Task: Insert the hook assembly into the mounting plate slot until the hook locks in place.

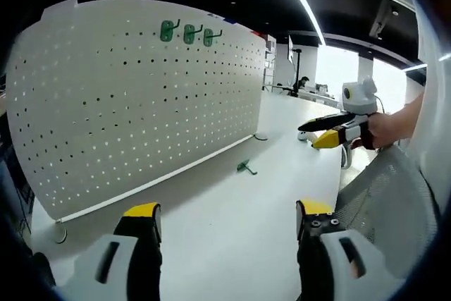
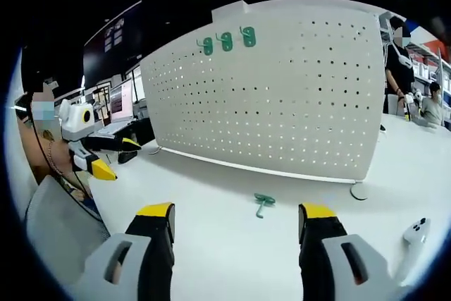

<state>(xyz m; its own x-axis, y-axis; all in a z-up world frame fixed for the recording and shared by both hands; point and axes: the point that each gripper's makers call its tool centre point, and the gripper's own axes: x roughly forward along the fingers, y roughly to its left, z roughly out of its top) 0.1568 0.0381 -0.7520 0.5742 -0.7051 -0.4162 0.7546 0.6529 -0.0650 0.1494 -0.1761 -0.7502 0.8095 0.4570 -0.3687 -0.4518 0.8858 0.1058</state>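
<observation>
Task status: barely started, judged from the current layout. Three green hooks (image 1: 189, 32) are already being carried by the pegboard (image 1: 141, 103), in a row near its top edge; a fourth, the loose green hook (image 2: 263, 204), is being left flat on the white worktop (image 2: 225, 244), just in front of the pegboard's foot rail and not touched by anything. Pick-up, alignment to a slot and push-to-lock are all being left to do.

Left claw (image 1: 229, 227): released, jaws being held wide apart with nothing between them, hovering over the worktop short of the pegboard; the loose hook (image 1: 246, 167) is being seen ahead of it, between its jaws and the pegboard's base.

Right claw (image 2: 236, 227): also released and empty, jaws spread, with the loose hook being framed between and beyond them, closer to the pegboard than to the claw. In the left gripper view the right claw (image 1: 325, 132) is being shown off to the side of the pegboard's far end, held by a hand (image 1: 384, 128).

Hook orientation: long axis is being laid flat on the worktop, roughly square to the pegboard face as far as can be judged; which end is the bent tip cannot be told, too small.

A white controller-like item (image 2: 414, 234) is being left on the worktop beyond the pegboard's foot
</observation>
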